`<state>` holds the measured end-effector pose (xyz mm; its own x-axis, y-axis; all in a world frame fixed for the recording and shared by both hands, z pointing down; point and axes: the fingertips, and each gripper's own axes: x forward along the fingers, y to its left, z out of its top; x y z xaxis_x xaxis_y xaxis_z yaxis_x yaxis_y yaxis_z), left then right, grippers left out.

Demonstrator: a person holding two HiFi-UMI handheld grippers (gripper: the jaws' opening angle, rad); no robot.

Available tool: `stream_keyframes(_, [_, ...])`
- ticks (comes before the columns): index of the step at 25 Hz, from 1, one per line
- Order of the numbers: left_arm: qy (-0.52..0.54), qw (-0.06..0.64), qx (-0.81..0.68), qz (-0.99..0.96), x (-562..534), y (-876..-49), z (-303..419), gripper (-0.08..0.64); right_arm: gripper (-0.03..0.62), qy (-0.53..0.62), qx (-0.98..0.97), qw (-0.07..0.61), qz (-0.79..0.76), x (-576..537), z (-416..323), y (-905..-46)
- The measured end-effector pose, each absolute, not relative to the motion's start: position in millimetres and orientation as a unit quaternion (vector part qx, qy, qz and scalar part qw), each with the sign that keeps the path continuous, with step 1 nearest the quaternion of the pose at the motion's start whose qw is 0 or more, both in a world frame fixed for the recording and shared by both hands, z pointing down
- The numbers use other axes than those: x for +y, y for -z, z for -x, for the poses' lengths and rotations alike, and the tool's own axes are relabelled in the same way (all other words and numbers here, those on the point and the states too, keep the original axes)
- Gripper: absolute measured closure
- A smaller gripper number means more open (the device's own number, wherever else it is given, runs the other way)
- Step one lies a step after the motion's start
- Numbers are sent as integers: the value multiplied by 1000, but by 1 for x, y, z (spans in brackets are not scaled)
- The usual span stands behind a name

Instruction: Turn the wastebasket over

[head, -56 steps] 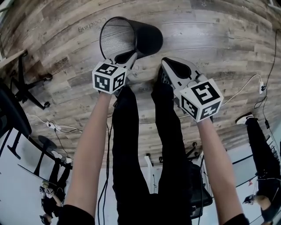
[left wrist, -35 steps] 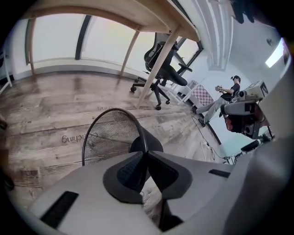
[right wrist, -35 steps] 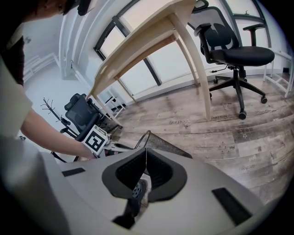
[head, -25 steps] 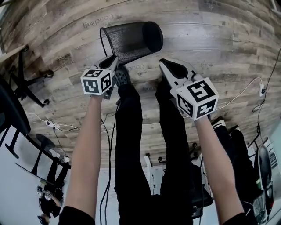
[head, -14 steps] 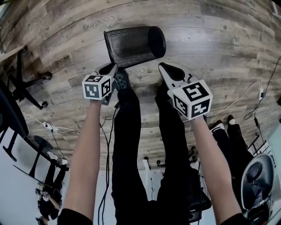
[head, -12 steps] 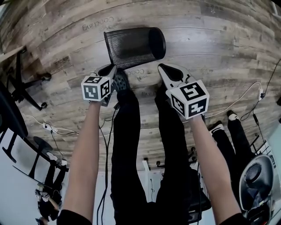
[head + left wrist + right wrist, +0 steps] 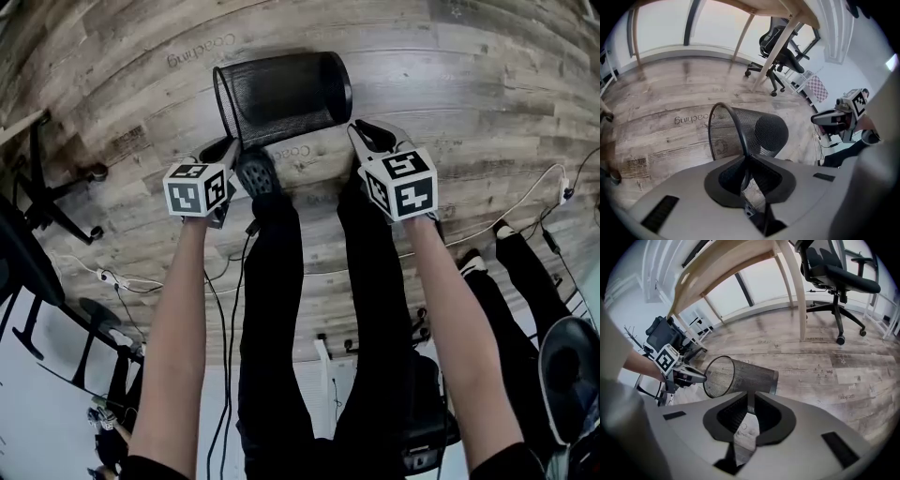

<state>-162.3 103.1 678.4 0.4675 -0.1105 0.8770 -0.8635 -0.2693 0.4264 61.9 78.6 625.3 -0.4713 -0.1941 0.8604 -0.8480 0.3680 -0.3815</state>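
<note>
A black wire-mesh wastebasket [image 7: 281,94] lies on its side on a wood-plank floor [image 7: 487,84] at upper centre of the head view. Its open mouth faces the frame's left and its closed base faces right. The left gripper [image 7: 230,148], just below the mouth, has its jaws clamped on the basket's rim [image 7: 218,103]. In the left gripper view the thin rim wire [image 7: 736,129] runs straight down into the pinch of the jaws [image 7: 746,161]. The right gripper [image 7: 364,134] sits just beside the base end, jaws pressed together with nothing between them [image 7: 750,404]. Whether it touches the mesh cannot be told. The person's black trouser legs [image 7: 272,309] fill the middle of the head view, one shoe [image 7: 255,172] planted close under the basket. Mirrored lettering [image 7: 200,52] marks the planks at upper left. A white cable [image 7: 525,187] trails across the floor at right. An office chair [image 7: 836,277] and a light wooden desk [image 7: 792,291] stand beyond in the right gripper view.
</note>
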Motion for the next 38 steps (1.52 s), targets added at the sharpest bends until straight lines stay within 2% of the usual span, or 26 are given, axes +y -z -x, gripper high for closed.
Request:
stream_keyframes(3, [-383, 493, -346, -701, 102, -679, 163, 517, 550, -462, -730, 357, -356, 78, -63, -644])
stream_keyframes(4, [-382, 493, -346, -701, 101, -680, 163, 517, 522, -471, -727, 351, -355, 77, -61, -650])
stream_keyframes(5, [-382, 493, -345, -701, 101, -681, 163, 517, 465, -480, -725, 346, -354, 78, -59, -656])
stream_keyframes(6, [-383, 494, -342, -702, 102, -681, 163, 517, 443, -488, -721, 344, -352, 80, -57, -661])
stream_keyframes(11, [-387, 496, -336, -701, 107, -682, 165, 515, 399, -502, -702, 347, -367, 87, -51, -684])
stream_keyframes(15, [-393, 493, -330, -702, 107, -683, 168, 514, 317, -490, -701, 346, -386, 79, -54, -696])
stream_keyframes(21, [-406, 484, -325, -703, 102, -688, 172, 512, 295, -488, -707, 362, -362, 72, -51, -716])
stream_keyframes(38, [-415, 489, -330, -692, 103, -696, 178, 505, 295, -492, -707, 373, -345, 68, -36, -730])
